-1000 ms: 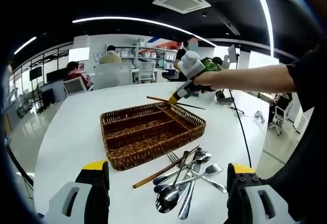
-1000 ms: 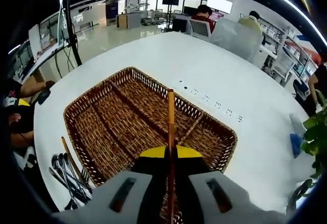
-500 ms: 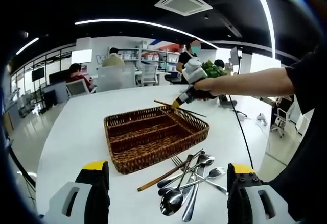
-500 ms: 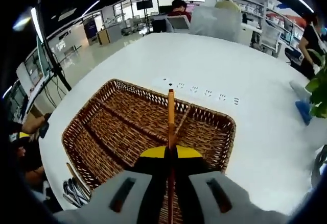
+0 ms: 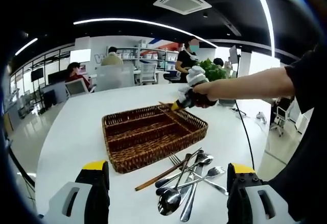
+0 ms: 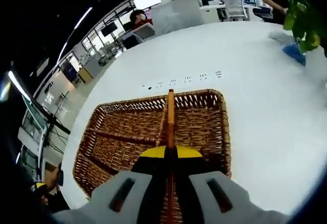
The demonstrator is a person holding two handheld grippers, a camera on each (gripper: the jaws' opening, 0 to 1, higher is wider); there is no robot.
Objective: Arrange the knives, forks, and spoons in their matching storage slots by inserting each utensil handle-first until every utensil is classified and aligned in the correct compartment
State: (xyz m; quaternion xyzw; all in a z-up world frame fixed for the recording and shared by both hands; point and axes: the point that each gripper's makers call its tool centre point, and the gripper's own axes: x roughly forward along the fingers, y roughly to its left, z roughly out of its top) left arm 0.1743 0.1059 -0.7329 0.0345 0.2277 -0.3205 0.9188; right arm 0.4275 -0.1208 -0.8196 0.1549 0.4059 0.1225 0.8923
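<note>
A brown wicker basket (image 5: 118, 162) with long divided slots sits on the white table. In front of it lies a pile of metal spoons and forks (image 5: 188, 182) beside a wood-handled utensil (image 5: 159, 176). My left gripper (image 5: 167, 169) hovers open above the near table edge, nothing between its fingers. My right gripper (image 6: 171, 151) is shut on another wood-handled utensil (image 6: 170, 116), whose handle points forward over the basket (image 6: 127, 134) along a divider. Its head is hidden between the jaws. From the left gripper view, the right gripper (image 5: 180, 103) hangs just over the basket's far right corner.
A row of small sockets (image 6: 184, 79) is set in the table beyond the basket. A green plant (image 6: 302, 15) and a blue object (image 6: 296, 53) stand at the far right. A black cable (image 5: 246, 137) runs over the table's right side. People sit at desks behind.
The right gripper, still holding the wood-handled utensil, has come lower and nearer the basket's far corner and turned. The left gripper stays open in much the same place.
</note>
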